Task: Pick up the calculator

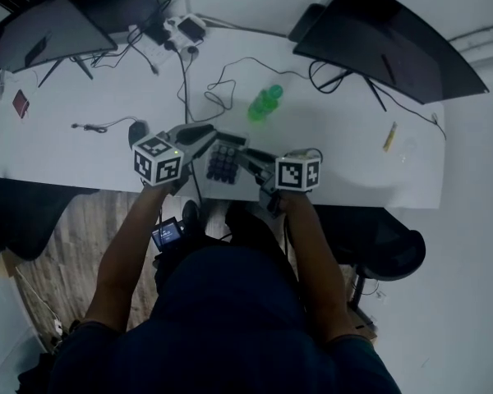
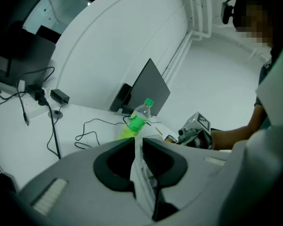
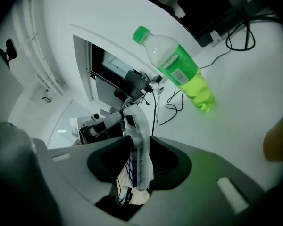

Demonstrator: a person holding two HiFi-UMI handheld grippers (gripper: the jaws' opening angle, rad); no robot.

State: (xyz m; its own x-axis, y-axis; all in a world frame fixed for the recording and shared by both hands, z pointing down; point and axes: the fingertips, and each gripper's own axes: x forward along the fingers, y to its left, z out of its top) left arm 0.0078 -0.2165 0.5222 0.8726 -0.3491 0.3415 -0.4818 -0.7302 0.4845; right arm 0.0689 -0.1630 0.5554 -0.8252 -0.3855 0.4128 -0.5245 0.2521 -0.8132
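2 grippers at frame centre: left gripper [image 1: 202, 140], right gripper [image 1: 248, 160]. 1 calculator [image 1: 223, 163] between them. 1 green bottle [image 1: 264, 103] just above. 2 dark monitors [image 1: 45, 33]: 1 upper left, 1 upper right. 1 power strip [image 1: 177, 33] at top centre. 1 white table [image 1: 337, 150]. 1 chair [image 1: 392, 253] at lower right.

Head view steeply down over desk [image 1: 337, 138], gripper views close along own jaws, all sharing green bottle [image 1: 264, 103]

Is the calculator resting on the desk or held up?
Held up: the dark-keyed calculator is clamped by opposite edges in the left tool and right tool; each tool's own view shows its jaws shut on an edge.
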